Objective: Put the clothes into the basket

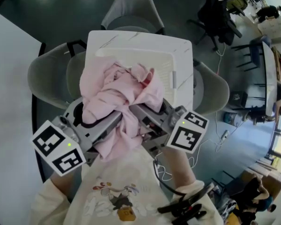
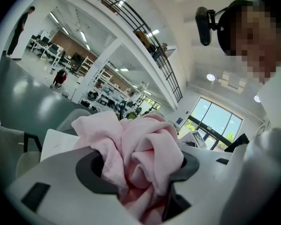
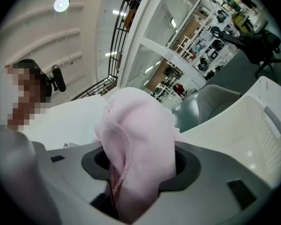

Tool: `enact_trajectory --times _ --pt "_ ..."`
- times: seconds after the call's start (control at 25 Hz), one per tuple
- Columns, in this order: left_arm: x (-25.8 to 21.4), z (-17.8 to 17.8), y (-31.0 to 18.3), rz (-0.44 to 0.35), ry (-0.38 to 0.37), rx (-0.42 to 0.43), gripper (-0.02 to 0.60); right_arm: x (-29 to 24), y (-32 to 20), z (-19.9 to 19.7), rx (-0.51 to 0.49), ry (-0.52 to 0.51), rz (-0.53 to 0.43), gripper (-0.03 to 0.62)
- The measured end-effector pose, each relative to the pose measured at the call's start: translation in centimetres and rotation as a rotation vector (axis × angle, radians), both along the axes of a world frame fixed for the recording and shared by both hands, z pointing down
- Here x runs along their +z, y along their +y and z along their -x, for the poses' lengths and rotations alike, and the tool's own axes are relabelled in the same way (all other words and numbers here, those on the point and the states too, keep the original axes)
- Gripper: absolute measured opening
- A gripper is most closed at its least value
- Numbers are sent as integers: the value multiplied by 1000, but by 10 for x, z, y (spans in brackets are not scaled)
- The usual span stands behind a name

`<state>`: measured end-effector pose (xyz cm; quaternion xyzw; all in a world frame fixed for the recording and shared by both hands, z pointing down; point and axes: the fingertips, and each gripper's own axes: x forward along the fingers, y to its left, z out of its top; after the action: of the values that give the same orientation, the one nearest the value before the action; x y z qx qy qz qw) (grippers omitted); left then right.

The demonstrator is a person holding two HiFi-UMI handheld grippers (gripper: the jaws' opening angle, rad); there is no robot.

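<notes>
A bundled pink garment (image 1: 119, 97) hangs over the near edge of the white laundry basket (image 1: 178, 55), held up from both sides. My left gripper (image 1: 113, 121) is shut on the pink garment (image 2: 140, 158), whose folds bulge thickly between the jaws. My right gripper (image 1: 136, 110) is shut on the pink garment (image 3: 136, 158) too, with cloth filling the gap between its jaws. Both grippers sit close together just in front of the basket, near my chest. The fingertips are hidden by the fabric.
The basket rests on grey chairs (image 1: 131, 8) set around it. A dark floor lies beyond, a white surface (image 1: 9, 102) to the left. Office chairs, desks and cables (image 1: 222, 135) stand at the right. My white printed shirt (image 1: 126, 196) fills the bottom.
</notes>
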<state>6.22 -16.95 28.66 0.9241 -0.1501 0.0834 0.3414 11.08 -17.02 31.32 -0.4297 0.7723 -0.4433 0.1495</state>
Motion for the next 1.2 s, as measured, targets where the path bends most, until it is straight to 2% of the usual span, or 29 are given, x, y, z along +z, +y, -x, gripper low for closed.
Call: enact_trajectory --times 0.16,0.56,1.2 --pt "25 -22 -19 32 -19 15 255 24 -18 -21 30 -18 36 229" --pt "80 -72 -53 38 -84 21 255 79 -50 -70 76 -34 85 229" --pt "197 -103 -93 115 -184 -19 255 198 -85 -107 100 52 260 229"
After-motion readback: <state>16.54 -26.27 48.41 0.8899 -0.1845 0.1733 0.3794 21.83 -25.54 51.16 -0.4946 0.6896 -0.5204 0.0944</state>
